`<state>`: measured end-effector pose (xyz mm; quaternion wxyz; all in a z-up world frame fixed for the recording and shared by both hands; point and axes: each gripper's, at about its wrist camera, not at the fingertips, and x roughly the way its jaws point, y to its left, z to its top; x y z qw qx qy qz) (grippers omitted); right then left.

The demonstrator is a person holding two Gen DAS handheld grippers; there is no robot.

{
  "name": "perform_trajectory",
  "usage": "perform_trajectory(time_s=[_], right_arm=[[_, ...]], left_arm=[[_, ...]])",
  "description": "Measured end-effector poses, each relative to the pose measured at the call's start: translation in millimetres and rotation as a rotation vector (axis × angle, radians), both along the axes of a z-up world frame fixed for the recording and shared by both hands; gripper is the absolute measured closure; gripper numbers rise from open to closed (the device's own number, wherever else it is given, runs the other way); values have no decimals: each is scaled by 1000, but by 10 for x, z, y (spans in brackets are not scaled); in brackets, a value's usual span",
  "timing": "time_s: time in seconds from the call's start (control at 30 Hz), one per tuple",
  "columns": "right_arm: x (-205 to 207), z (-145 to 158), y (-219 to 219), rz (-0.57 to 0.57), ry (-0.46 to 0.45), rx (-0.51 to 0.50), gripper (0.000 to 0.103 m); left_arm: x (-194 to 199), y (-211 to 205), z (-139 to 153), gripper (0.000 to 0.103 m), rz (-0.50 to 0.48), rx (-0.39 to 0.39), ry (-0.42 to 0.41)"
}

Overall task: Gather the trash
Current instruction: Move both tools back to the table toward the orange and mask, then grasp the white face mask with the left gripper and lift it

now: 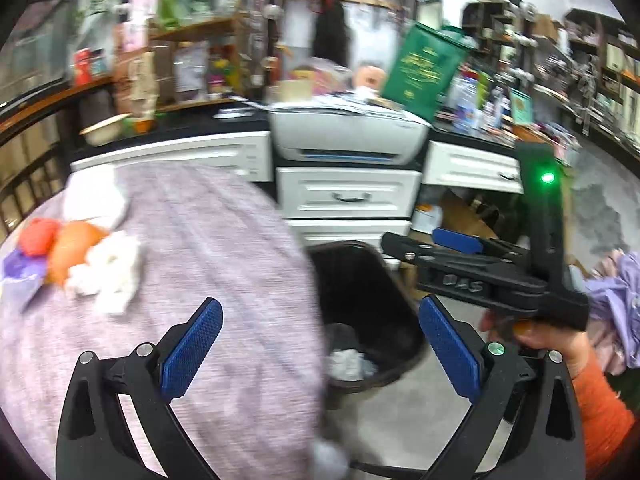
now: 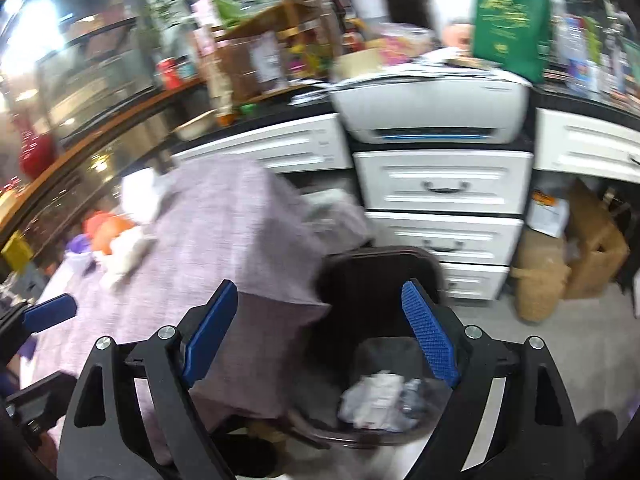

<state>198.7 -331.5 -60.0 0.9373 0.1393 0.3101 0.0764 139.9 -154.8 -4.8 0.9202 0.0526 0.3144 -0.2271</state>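
Observation:
A dark trash bin (image 1: 360,280) (image 2: 380,280) stands on the floor beside a table with a purple cloth (image 1: 200,240) (image 2: 224,232). Crumpled white paper (image 1: 348,364) (image 2: 376,400) lies in the bin. On the table's far left lie white crumpled tissue (image 1: 108,272) (image 2: 128,252), an orange wrapper (image 1: 72,248) (image 2: 108,228), a red piece (image 1: 38,236) and a purple piece (image 1: 20,272). My left gripper (image 1: 320,344) is open and empty over the table edge and bin. My right gripper (image 2: 320,332) is open and empty above the bin; it also shows in the left wrist view (image 1: 432,248).
White drawers (image 1: 348,196) (image 2: 440,184) with a printer (image 1: 348,136) (image 2: 432,108) on top stand behind the bin. A green bag (image 1: 424,68) (image 2: 508,16) leans above. Cardboard boxes and a woven basket (image 2: 540,280) sit on the floor at right. Cluttered shelves line the back.

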Motion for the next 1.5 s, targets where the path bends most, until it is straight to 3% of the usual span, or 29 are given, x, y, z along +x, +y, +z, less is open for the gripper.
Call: perform_trajectory(time_s=[0.27, 0.63, 0.77, 0.93, 1.13, 1.4, 1.5], right_arm=[[221, 253, 850, 224, -36, -34, 20], [284, 340, 1402, 342, -32, -73, 20], [282, 307, 1449, 355, -21, -90, 20], [324, 259, 1456, 362, -1, -97, 20], [369, 227, 1459, 364, 11, -115, 20], [457, 221, 1513, 372, 14, -125, 20], [498, 205, 1523, 369, 21, -114, 20]], left_arm=[[248, 858, -47, 6, 194, 18, 24], [1026, 1785, 91, 6, 359, -59, 77], [1378, 1873, 141, 6, 380, -61, 85], [1778, 1852, 64, 19, 389, -31, 118], [2118, 2002, -12, 39, 417, -106, 204], [2233, 2021, -2, 40, 422, -99, 225], [2327, 2069, 43, 40, 472, -97, 213]])
